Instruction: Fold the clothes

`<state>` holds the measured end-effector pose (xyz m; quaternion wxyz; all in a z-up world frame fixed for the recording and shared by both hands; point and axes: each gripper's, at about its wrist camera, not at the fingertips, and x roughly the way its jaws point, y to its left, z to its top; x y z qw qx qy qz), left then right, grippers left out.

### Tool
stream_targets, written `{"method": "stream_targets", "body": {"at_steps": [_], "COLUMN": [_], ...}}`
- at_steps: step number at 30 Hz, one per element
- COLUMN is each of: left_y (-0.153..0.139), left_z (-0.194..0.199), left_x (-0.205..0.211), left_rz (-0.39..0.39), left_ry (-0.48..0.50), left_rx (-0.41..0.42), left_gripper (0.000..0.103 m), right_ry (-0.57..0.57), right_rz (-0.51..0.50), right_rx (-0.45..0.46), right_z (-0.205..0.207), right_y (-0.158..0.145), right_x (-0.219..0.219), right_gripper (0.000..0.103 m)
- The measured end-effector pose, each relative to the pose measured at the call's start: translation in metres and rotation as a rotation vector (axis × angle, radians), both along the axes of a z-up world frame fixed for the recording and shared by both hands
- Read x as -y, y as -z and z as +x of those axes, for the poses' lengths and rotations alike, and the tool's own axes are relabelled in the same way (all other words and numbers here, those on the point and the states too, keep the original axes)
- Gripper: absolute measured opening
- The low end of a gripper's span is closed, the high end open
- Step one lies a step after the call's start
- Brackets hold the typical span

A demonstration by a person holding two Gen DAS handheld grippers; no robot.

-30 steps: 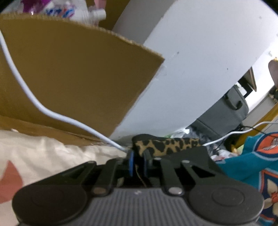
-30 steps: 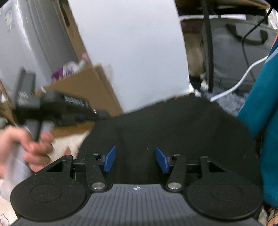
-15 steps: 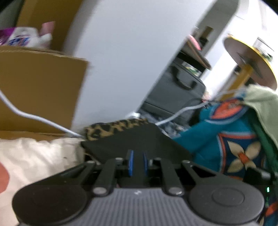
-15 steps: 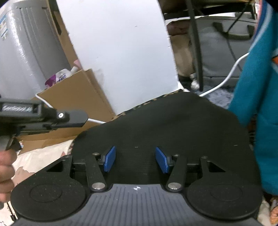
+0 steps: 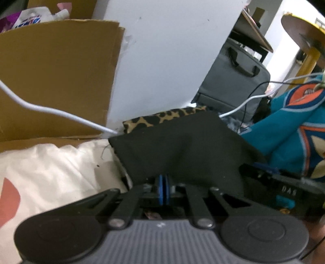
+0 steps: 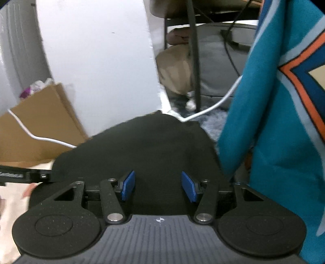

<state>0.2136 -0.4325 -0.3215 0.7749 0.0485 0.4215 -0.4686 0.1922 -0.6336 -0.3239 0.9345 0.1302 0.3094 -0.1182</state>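
Black garment pinched by the left hand-held gripper, the right one gaping over it.

The white board (image 5: 162,61) fills the background, with a teal patterned cloth (image 6: 274,142) hanging at the right, its upper part cut off by the frame. The black fabric garment (image 5: 178,146) lies across the cream bedding (image 5: 50,162), over a leopard-print cloth (image 5: 162,118) of which only an edge shows. The brown cardboard box (image 5: 56,77) holds a white and purple packet (image 5: 30,15), hard to read. The left hand-held gripper (image 5: 163,189) has its blue pads pressed together on the garment's near edge. The right hand-held gripper (image 6: 159,185) stands with its pads apart above the same fabric, which lies between them ungripped; whether they touch it I cannot tell.
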Motion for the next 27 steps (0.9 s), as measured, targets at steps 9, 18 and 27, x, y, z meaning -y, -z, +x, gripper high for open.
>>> {"method": "stream_targets", "body": {"at_steps": [9, 18, 27], "left_y": [-0.015, -0.033, -0.01], "left_z": [0.0, -0.033, -0.041], "left_x": [-0.003, -0.024, -0.011], "left_rz": [0.018, -0.045, 0.016], "left_ry": [-0.003, 0.068, 0.077], "left_rx": [0.053, 0.059, 0.089], "left_gripper": [0.004, 0.005, 0.007], "right_ry": [0.151, 0.103, 0.046], "right_rz": [0.047, 0.026, 0.002], "right_rx": [-0.001, 0.04, -0.019], "right_z": [-0.045, -0.087, -0.063], "right_y": [0.007, -0.004, 0.019], "right_x": [0.027, 0.001, -0.018], "right_gripper": [0.057, 0.057, 0.057]}}
